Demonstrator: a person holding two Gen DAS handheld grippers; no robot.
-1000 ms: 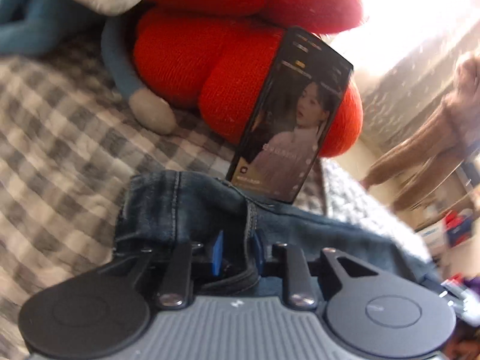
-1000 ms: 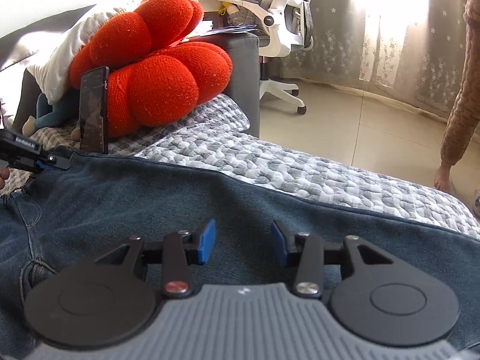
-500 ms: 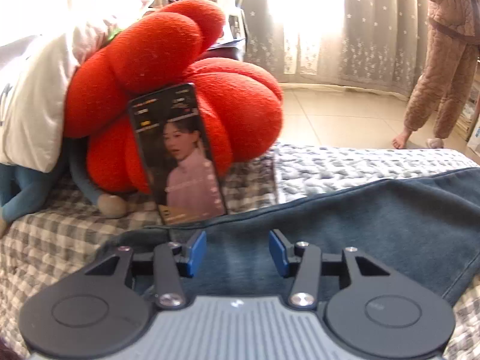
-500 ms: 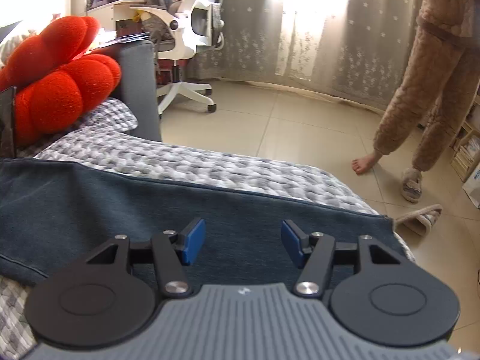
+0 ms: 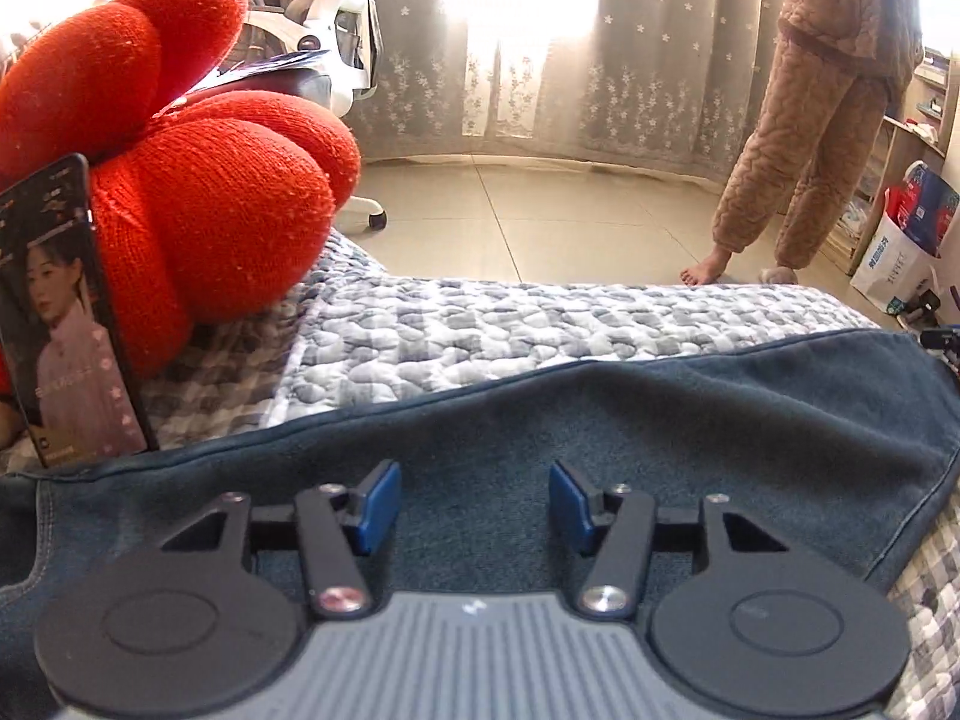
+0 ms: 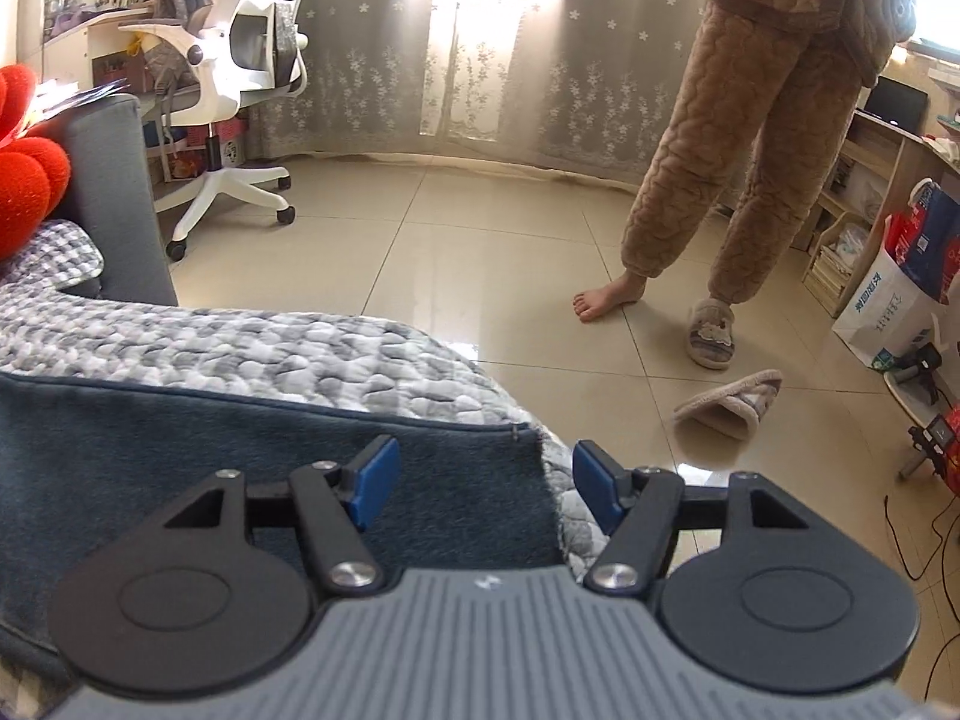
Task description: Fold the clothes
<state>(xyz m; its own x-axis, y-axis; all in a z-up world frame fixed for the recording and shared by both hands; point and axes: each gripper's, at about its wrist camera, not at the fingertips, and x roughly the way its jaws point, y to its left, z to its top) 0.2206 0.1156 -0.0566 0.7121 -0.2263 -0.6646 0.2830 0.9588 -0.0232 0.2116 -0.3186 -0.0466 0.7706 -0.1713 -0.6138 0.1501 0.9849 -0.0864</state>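
Sunlit curtains and a tiled floor fill the background, with a white office chair [image 6: 240, 60] by the desk and a person in quilted pyjamas [image 6: 750, 120] standing well apart from my work; nearer, a quilted grey bed cover [image 5: 480, 330] carries the jeans [image 5: 660, 432], which lie spread lengthwise across it; a red knot cushion [image 5: 198, 180] sits at the far left with a phone [image 5: 60, 324] propped against it, its foot just beside the denim's far edge.

My left hand-held gripper [image 5: 474, 501] hovers over the middle of the leg; its jaws have just been opening, stand about half apart and hold nothing, only flat denim showing between them; my right hand-held gripper [image 6: 486, 483] sits over the hem end, where the cloth's corner [image 6: 528, 438] meets the cover; its jaws have likewise just been opening, a little wider, with the hem edge between them but not pinched.

As I judge it, the step in hand is taking hold of the hem to fold the leg back toward the waist; I should bite the right pads fully over both layers at the corner, take the matching edge with the left, lift both evenly, and keep the fold clear of the phone so it does not topple.
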